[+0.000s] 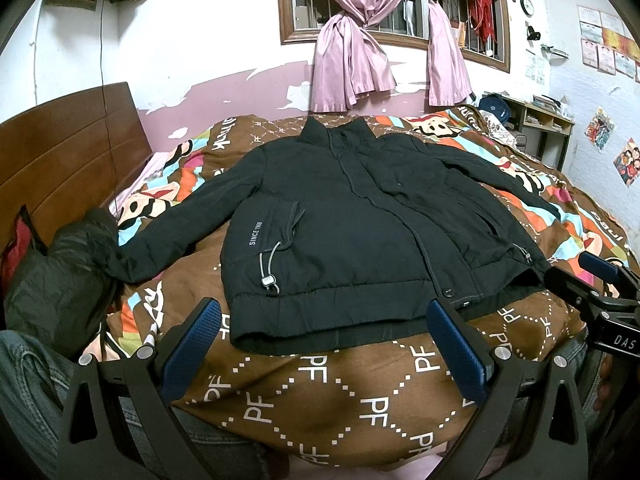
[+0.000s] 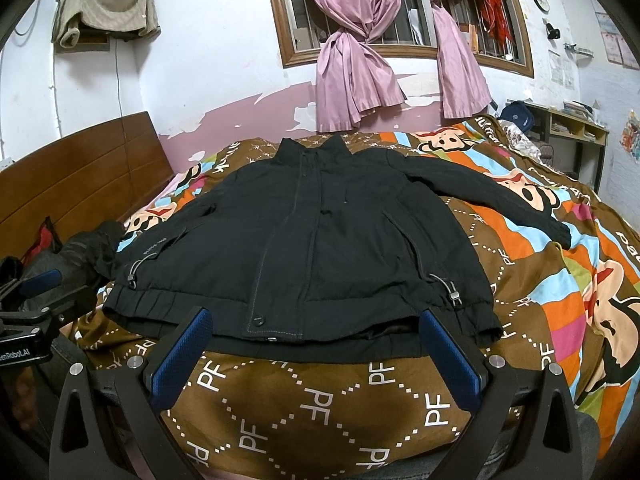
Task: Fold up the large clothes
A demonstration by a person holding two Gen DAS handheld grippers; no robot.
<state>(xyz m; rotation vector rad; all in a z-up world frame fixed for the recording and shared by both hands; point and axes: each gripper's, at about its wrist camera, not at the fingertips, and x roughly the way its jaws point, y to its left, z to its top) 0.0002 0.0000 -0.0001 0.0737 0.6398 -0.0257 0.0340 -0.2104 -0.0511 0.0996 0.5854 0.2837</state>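
- Blue-padded fingers (image 1: 200,328) of the left gripper (image 1: 326,344) fill the bottom of its own view, spread wide with nothing between them but patterned bedspread.
- Same story on the right gripper (image 2: 316,344): its fingers (image 2: 448,344) gape fully apart and hold nothing, hovering at the near edge of the bed (image 2: 320,412).
- Straight ahead of both lies the black jacket (image 1: 340,220), front up and closed, flat on the bedspread around the middle of the bed.
- Its long axis runs away from the cameras: elastic hem (image 2: 280,320) at the near edge, stand-up collar (image 1: 336,130) toward the far edge under the window.
- In each view the hem sits just beyond the fingertips, close but not touching as far as I can tell.
- The left sleeve (image 1: 176,224) stretches out toward the headboard side, its cuff meeting a dark bundle (image 1: 60,280) near that edge.
- The right sleeve (image 2: 492,196) angles off toward the foot side, cuff lying well apart from the body.
- By my judgement nothing is folded yet; the garment is only spread out.
- The left gripper faces the hem's left half, near the drawcord toggle (image 1: 269,280); the right gripper faces the placket button (image 2: 259,319) and the right half.
- Each hand is therefore nearer its own sleeve, so a sleeve fold inward across the chest looks like the natural opener, one side per hand.
- Padded fabric this bulky may spring back, so a deep pinch will likely be needed.
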